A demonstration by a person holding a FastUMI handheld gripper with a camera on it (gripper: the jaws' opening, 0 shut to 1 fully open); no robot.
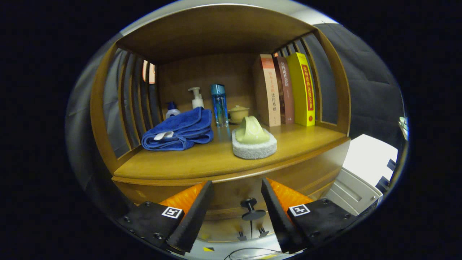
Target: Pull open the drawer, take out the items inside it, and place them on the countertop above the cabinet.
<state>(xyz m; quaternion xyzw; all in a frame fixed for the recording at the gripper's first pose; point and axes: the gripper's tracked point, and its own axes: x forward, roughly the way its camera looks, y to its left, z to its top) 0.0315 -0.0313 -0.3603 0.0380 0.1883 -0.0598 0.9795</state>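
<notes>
- Gripper view: gripper [236,207] fingers spread wide, holding nothing.
- Drawer knob [251,208] sits between them, untouched, under the countertop's [202,159] front edge.
- Blue towel [178,131] lies toward the countertop's left edge.

Fingers [236,213] spread, drawer knob [251,208] unobstructed between them

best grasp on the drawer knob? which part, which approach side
Grip the small dark round drawer knob by its narrow stem behind the flared disc, so the disc likely stops the jaws slipping when pulling. Come straight in from the front of the wooden cabinet. The gripper is open, jaws either side of the knob, not touching it.
</notes>
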